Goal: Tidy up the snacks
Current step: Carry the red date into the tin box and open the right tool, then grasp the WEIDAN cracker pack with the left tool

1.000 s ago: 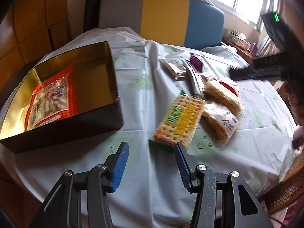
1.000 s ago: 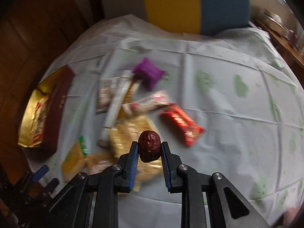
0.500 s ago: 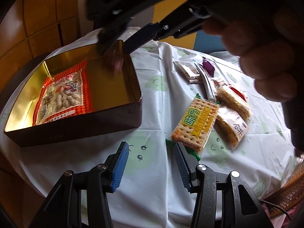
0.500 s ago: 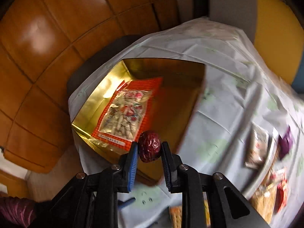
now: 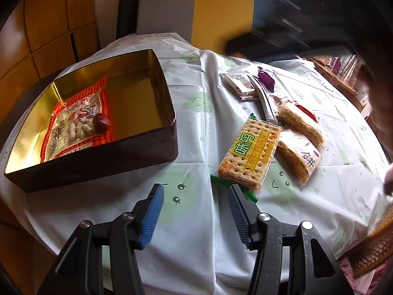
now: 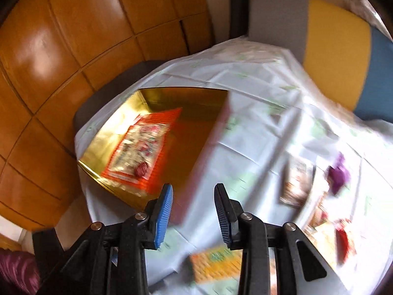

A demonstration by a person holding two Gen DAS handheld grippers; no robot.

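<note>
A gold-lined tin box (image 5: 169, 103) stands at the table's left; it also shows in the right wrist view (image 6: 221, 98). Inside lie a red peanut packet (image 5: 78, 118) and a dark red date (image 5: 102, 123), the date resting on the packet (image 6: 141, 168). My left gripper (image 5: 194, 199) is open and empty, low over the cloth, just before a yellow cracker pack (image 5: 250, 152). My right gripper (image 6: 192, 196) is open and empty, above the box's near corner; this view is blurred. Its dark body crosses the top right of the left wrist view (image 5: 307, 24).
More snacks lie right of the box: two wrapped cakes (image 5: 299, 157), a silver stick pack (image 5: 266, 103), a purple candy (image 5: 266, 80), a small wafer pack (image 5: 239, 84), a red wrapper (image 5: 307, 110). A striped chair (image 5: 208, 9) stands behind the table. A wicker edge (image 5: 375, 243) is at right.
My right gripper carried the date over the box, opened and let it go; the date now lies on the peanut packet. The right gripper is swinging away. The left gripper has hardly moved.
</note>
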